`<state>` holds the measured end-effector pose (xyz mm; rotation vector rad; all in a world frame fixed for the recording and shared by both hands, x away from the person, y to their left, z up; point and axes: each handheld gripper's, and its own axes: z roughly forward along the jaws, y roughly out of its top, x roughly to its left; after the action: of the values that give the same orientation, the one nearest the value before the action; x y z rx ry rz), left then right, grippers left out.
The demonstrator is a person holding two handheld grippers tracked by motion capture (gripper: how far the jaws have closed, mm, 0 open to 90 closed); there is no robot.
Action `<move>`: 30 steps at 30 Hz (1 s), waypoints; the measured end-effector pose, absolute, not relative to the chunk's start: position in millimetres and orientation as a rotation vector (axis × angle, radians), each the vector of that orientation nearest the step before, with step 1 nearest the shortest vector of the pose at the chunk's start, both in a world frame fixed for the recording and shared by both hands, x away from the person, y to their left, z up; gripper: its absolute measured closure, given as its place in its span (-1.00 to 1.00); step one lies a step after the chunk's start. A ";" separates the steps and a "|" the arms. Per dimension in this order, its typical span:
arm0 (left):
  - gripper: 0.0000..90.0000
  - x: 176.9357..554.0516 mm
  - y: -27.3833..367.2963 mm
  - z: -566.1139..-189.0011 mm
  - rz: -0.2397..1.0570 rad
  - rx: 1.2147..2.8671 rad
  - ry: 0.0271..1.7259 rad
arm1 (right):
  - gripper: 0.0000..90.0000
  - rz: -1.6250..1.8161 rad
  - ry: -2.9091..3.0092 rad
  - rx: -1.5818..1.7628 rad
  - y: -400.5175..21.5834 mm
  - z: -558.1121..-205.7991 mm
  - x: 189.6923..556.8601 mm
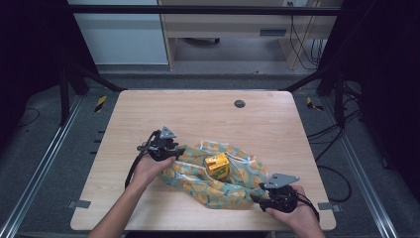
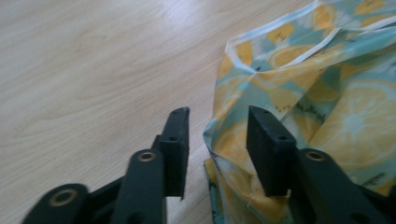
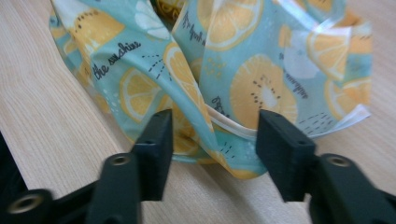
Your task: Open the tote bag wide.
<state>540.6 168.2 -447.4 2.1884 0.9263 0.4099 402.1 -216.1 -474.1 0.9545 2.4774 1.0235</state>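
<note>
While the lemon-print bag (image 1: 218, 181) lies crumpled on the bench (image 1: 198, 109), a yellow box (image 1: 217, 165) sits in its folds. Left tongs (image 2: 217, 135) gape around the bag's edge; right tongs (image 3: 212, 140) stand parted over another fold, neither pinching it.

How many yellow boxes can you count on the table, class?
1: the yellow box sits on top of the lemon-print bag, near the table's front middle. Others may be hidden under the bag's folds.
</note>
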 end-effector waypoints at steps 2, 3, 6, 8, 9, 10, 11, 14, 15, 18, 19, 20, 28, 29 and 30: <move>0.20 538.0 167.6 -440.6 0.413 2.169 0.908 | -0.26 1.044 2.458 0.950 -218.0 -469.6 401.2; 0.18 537.1 167.4 -438.1 0.418 2.162 0.901 | -0.31 1.054 2.453 0.952 -219.3 -466.6 400.8; 0.09 533.4 167.2 -426.7 0.428 2.137 0.879 | -0.40 1.080 2.436 0.945 -222.6 -456.7 399.3; 0.10 530.7 167.5 -419.3 0.432 2.118 0.865 | -0.42 1.092 2.433 0.930 -223.6 -449.5 399.0; 0.09 529.1 167.5 -415.5 0.433 2.111 0.853 | -0.44 1.098 2.427 0.921 -223.9 -445.9 399.2; 0.08 527.9 167.5 -412.8 0.432 2.108 0.846 | -0.46 1.105 2.427 0.922 -223.6 -442.0 399.8; 0.05 526.4 167.6 -408.9 0.435 2.107 0.840 | -0.47 1.108 2.425 0.919 -223.4 -439.2 400.4; 0.01 519.0 168.1 -398.9 0.445 2.082 0.821 | -0.51 1.132 2.421 0.910 -220.9 -428.6 405.8; -0.01 514.5 168.3 -396.3 0.452 2.079 0.815 | -0.52 1.130 2.420 0.908 -219.1 -425.6 408.5; -0.11 503.5 169.9 -393.3 0.467 2.076 0.821 | -0.51 1.136 2.431 0.895 -209.7 -417.6 419.7; -0.12 500.4 170.3 -393.1 0.475 2.070 0.823 | -0.44 1.142 2.430 0.894 -205.9 -415.9 423.8; -0.12 496.3 170.8 -392.8 0.489 2.074 0.822 | -0.36 1.139 2.437 0.887 -202.9 -414.7 427.2; -0.27 468.8 171.4 -401.3 0.543 2.088 0.808 | -0.08 1.058 2.521 0.872 -167.3 -424.1 467.5; -0.28 466.1 170.9 -403.2 0.549 2.092 0.807 | -0.08 1.045 2.536 0.875 -163.7 -426.9 470.2; -0.30 463.8 170.4 -404.7 0.552 2.096 0.804 | -0.08 1.044 2.552 0.873 -160.7 -429.6 472.2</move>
<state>463.8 170.4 -404.7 2.0965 0.8042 0.5516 472.2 -160.7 -429.6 0.8732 2.5515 1.0441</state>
